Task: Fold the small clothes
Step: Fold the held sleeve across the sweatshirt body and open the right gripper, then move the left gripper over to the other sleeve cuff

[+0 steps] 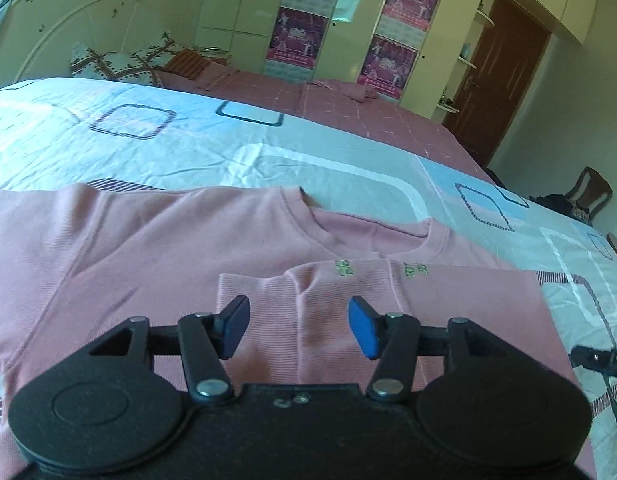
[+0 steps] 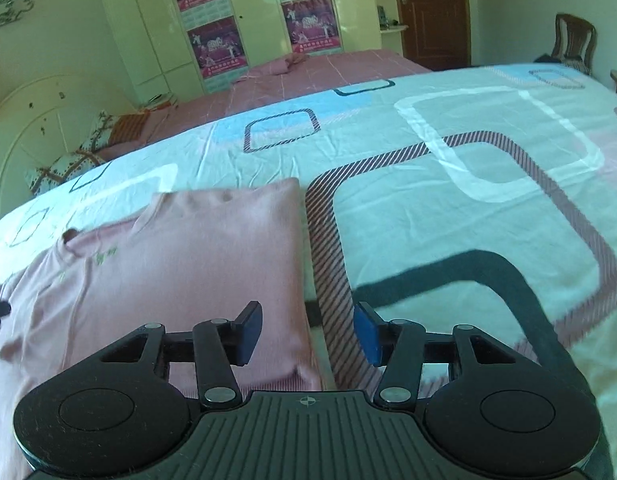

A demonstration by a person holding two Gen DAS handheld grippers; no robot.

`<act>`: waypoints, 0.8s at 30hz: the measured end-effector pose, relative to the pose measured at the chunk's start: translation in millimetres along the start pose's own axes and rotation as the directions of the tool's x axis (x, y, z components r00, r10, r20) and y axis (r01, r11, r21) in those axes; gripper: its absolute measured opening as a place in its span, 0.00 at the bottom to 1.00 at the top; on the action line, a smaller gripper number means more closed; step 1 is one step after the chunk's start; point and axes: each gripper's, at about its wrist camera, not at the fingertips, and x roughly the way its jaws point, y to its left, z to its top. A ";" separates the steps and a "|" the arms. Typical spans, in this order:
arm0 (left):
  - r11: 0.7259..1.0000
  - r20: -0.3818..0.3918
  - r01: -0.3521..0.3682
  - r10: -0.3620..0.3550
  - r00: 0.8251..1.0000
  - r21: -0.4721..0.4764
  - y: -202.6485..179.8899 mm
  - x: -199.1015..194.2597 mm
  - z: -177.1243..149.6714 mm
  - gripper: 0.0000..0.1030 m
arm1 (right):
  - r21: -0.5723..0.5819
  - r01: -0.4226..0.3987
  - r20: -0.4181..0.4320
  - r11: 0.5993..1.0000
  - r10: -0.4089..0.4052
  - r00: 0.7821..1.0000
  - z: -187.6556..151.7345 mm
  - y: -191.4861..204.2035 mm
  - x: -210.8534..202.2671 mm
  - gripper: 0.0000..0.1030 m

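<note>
On the bed (image 1: 156,148), we are seeing one pink shirt (image 1: 120,248) lying flat on the patterned sheet (image 2: 448,208), with its right side folded in over the chest. Over that fold, at the left, our left claw (image 1: 298,326) is hovering with its two blue pads (image 1: 364,332) standing wide apart and gripping nothing; whether it is touching the cloth we cannot tell. Moving right, our right claw (image 2: 308,332) is hanging over the shirt's straight folded edge, likewise spread wide and carrying nothing, one pad above pink cloth and the other above the striped band of the sheet. Farther back we are counting four posters (image 2: 216,44) on the wardrobe doors, one brown door (image 2: 428,8) and, at the far right, one wooden chair (image 2: 574,40).
</note>
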 end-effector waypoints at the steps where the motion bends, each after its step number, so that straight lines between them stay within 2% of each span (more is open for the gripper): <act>1: 1.000 -0.009 0.003 -0.002 1.000 0.015 -4.6 5.6 -0.9 0.51 | 0.015 -0.008 -0.007 1.000 0.008 1.000 7.4 -1.1 11.6 0.50; 5: 0.999 -0.064 -0.021 0.023 0.998 0.028 -6.6 29.3 -8.9 0.50 | 0.044 -0.014 -0.035 0.999 0.016 0.999 31.8 1.4 54.4 0.50; 7: 0.999 -0.056 -0.030 0.032 0.998 0.036 -3.1 32.0 -12.6 0.50 | 0.087 -0.037 -0.049 0.996 0.041 0.998 42.4 -0.2 74.1 0.48; 9: 0.998 -0.055 -0.037 0.040 0.998 0.055 -5.0 30.6 -13.6 0.51 | 0.111 -0.047 -0.045 0.993 0.053 0.998 52.8 -1.2 87.1 0.28; 10: 0.997 -0.054 -0.041 0.044 0.998 0.059 -6.2 30.4 -14.1 0.51 | 0.118 -0.058 -0.056 0.991 0.065 0.996 57.3 -1.2 93.6 0.14; 13: 0.996 -0.051 -0.055 0.058 0.997 0.066 -9.6 29.9 -14.1 0.51 | 0.098 -0.050 -0.063 0.994 0.057 0.996 62.8 2.7 98.5 0.10; 15: 0.996 -0.048 -0.064 0.067 0.997 0.066 -10.9 29.9 -13.9 0.51 | -0.005 -0.007 -0.022 1.000 0.007 1.000 58.6 12.0 89.9 0.07; 16: 0.995 -0.043 -0.070 0.073 0.996 0.074 -11.3 31.7 -14.6 0.51 | -0.042 0.046 0.000 0.998 -0.046 0.999 54.4 13.7 88.7 0.03; 17: 0.992 -0.037 -0.080 0.084 0.996 0.093 -13.3 33.2 -15.4 0.51 | -0.055 0.069 0.001 0.996 -0.069 0.998 49.8 11.4 92.0 0.03; 21: 0.990 -0.055 -0.093 0.099 0.994 0.101 -20.1 31.6 -10.6 0.58 | -0.090 0.058 0.018 0.994 -0.056 0.998 50.2 14.6 81.9 0.03; 23: 0.991 -0.061 -0.103 0.108 0.992 0.084 -21.4 27.2 -8.0 0.66 | -0.094 0.058 0.037 0.994 -0.055 0.998 49.3 18.1 70.8 0.06; 24: 0.991 -0.059 -0.110 0.115 0.992 0.077 -21.9 24.5 -7.4 0.76 | -0.094 0.039 0.047 0.995 -0.035 0.998 48.9 20.9 63.8 0.10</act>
